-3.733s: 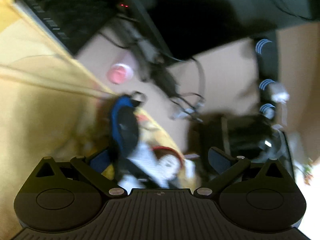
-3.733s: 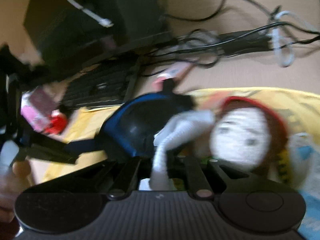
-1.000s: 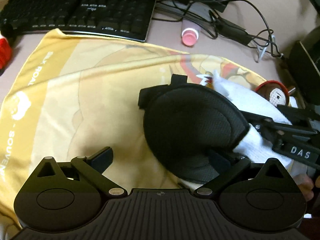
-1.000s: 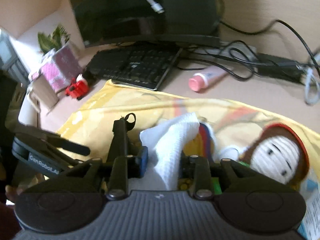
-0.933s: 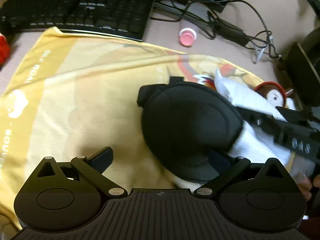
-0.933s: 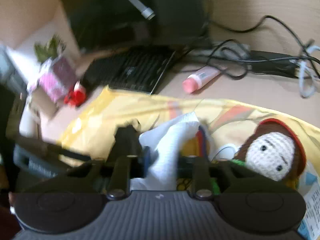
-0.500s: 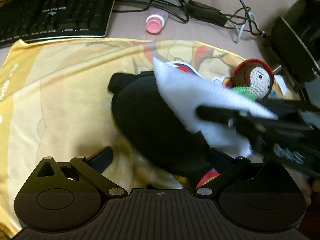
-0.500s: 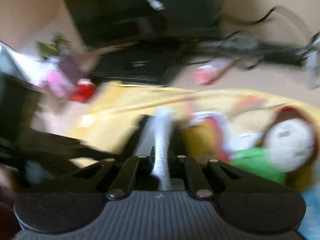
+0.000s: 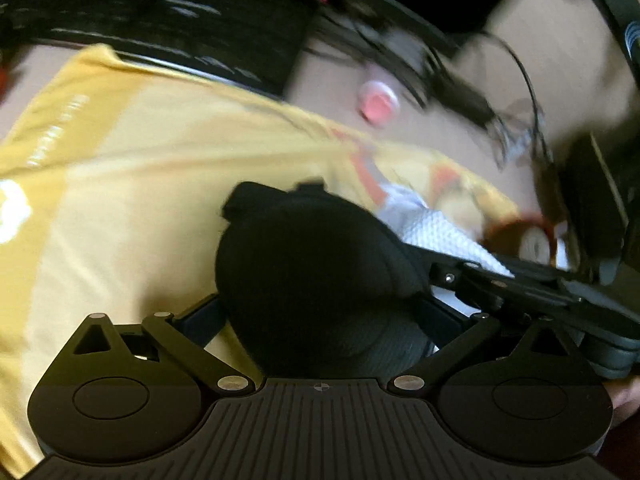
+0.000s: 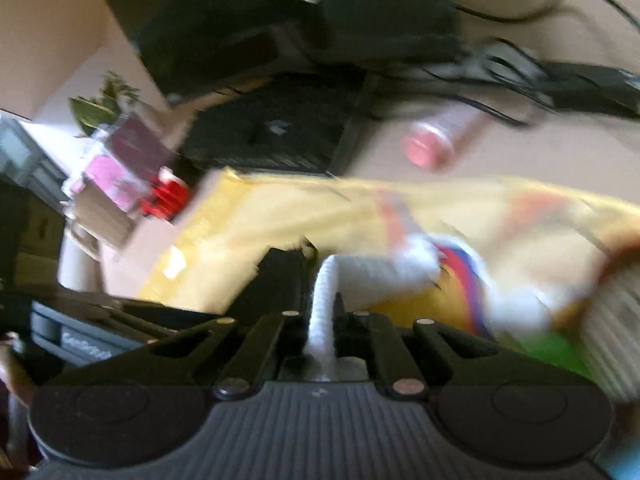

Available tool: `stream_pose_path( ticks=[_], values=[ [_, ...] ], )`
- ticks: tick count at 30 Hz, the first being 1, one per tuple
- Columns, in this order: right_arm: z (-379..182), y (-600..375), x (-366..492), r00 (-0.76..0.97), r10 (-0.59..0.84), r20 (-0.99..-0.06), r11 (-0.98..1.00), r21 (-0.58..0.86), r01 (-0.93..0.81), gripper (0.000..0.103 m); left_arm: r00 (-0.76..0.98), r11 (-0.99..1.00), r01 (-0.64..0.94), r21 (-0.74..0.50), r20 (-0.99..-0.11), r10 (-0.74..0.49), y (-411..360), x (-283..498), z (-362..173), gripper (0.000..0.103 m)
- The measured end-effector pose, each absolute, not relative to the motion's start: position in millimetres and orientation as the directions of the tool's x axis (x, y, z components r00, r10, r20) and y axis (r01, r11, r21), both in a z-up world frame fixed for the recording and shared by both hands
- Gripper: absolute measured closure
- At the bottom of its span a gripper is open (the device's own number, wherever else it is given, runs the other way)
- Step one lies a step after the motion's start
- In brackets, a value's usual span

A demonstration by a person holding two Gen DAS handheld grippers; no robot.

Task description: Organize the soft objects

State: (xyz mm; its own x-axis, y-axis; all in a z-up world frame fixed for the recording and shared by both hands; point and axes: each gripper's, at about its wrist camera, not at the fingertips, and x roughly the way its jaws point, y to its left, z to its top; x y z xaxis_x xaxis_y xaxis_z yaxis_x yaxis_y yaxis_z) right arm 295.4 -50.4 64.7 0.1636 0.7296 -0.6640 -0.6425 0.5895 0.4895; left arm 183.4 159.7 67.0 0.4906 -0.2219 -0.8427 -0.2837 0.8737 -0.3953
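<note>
Step in hand, as judged: a white cloth (image 10: 362, 276) is gripped for sorting among the soft things.

Right claw (image 10: 320, 312): jaws drawn nearly together, pinched on a folded edge of the white cloth. The cloth rises as a narrow band from between the fingertips, then bends away to the claw's right. Its long axis is judged to run forward and rightward from the claw; the far end is blurred.

Left claw (image 9: 320, 312): jaws stand wide, astride a black padded pouch (image 9: 316, 264) lying directly ahead on the yellow cloth (image 9: 132, 184). Whether the pads press on it cannot be told. The right claw's fingers are seen reaching in from the right, over the white cloth.

A knitted doll (image 9: 528, 238) lies beyond, forward and right of the left claw.

Next move, as judged: the white cloth is to be drawn clear of the pouch without dragging it; the pinch must be kept.
</note>
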Motion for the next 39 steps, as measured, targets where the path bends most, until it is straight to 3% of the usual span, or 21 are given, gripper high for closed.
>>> stream_pose_path(
  ticks=[4, 7, 9, 12, 15, 19, 23, 28, 29, 30, 31, 36, 39],
  values=[
    [74, -25, 295, 0.056, 0.801, -0.597, 0.485, 0.590, -0.645, 0.097, 0.571, 0.867, -0.387, -0.312, -0.820, -0.040, 205, 185, 95, 0.000],
    [75, -27, 283, 0.079, 0.770, -0.633, 0.499, 0.519, -0.694, 0.097, 0.558, 0.876, -0.450, -0.174, -0.821, 0.123, 219, 187, 112, 0.000],
    [74, -39, 277, 0.142, 0.719, -0.680, 0.552, 0.435, -0.711, 0.097, 0.550, 0.887, -0.445, -0.126, -0.820, 0.159, 215, 188, 118, 0.000],
    [82, -81, 271, 0.274, 0.683, -0.678, 0.641, 0.376, -0.669, 0.097, 0.573, 0.927, -0.343, -0.151, -0.816, 0.080, 184, 193, 122, 0.000],
    [94, -136, 271, 0.424, 0.605, -0.674, 0.762, 0.336, -0.553, 0.095, 0.574, 0.976, -0.134, -0.173, -0.816, -0.065, 123, 204, 114, 0.000],
    [107, -208, 270, 0.545, 0.558, -0.625, 0.830, 0.421, -0.367, 0.095, 0.509, 0.969, 0.128, -0.210, -0.825, -0.246, 36, 216, 91, 0.000],
    [121, -250, 263, 0.647, 0.489, -0.585, 0.864, 0.429, -0.265, 0.095, 0.468, 0.938, 0.318, -0.134, -0.839, -0.278, -40, 221, 69, 0.000],
    [117, -262, 265, 0.659, 0.473, -0.585, 0.868, 0.438, -0.235, 0.095, 0.519, 0.922, 0.384, -0.036, -0.818, -0.248, -72, 229, 49, 0.000],
    [113, -260, 267, 0.653, 0.476, -0.589, 0.866, 0.444, -0.232, 0.095, 0.522, 0.919, 0.392, -0.046, -0.811, -0.263, -73, 231, 47, 0.004],
    [109, -255, 271, 0.648, 0.479, -0.592, 0.865, 0.446, -0.231, 0.095, 0.512, 0.913, 0.403, -0.069, -0.809, -0.287, -72, 233, 44, 0.023],
    [104, -248, 278, 0.650, 0.471, -0.597, 0.871, 0.431, -0.236, 0.095, 0.499, 0.911, 0.403, -0.090, -0.813, -0.301, -71, 236, 41, 0.027],
    [90, -214, 314, 0.665, 0.394, -0.634, 0.919, 0.264, -0.293, 0.095, 0.479, 0.909, 0.391, -0.145, -0.811, -0.335, -59, 237, 42, 0.030],
    [80, -202, 331, 0.595, 0.455, -0.662, 0.890, 0.334, -0.309, 0.096, 0.473, 0.906, 0.394, -0.153, -0.812, -0.342, -53, 236, 42, 0.030]
  ],
)
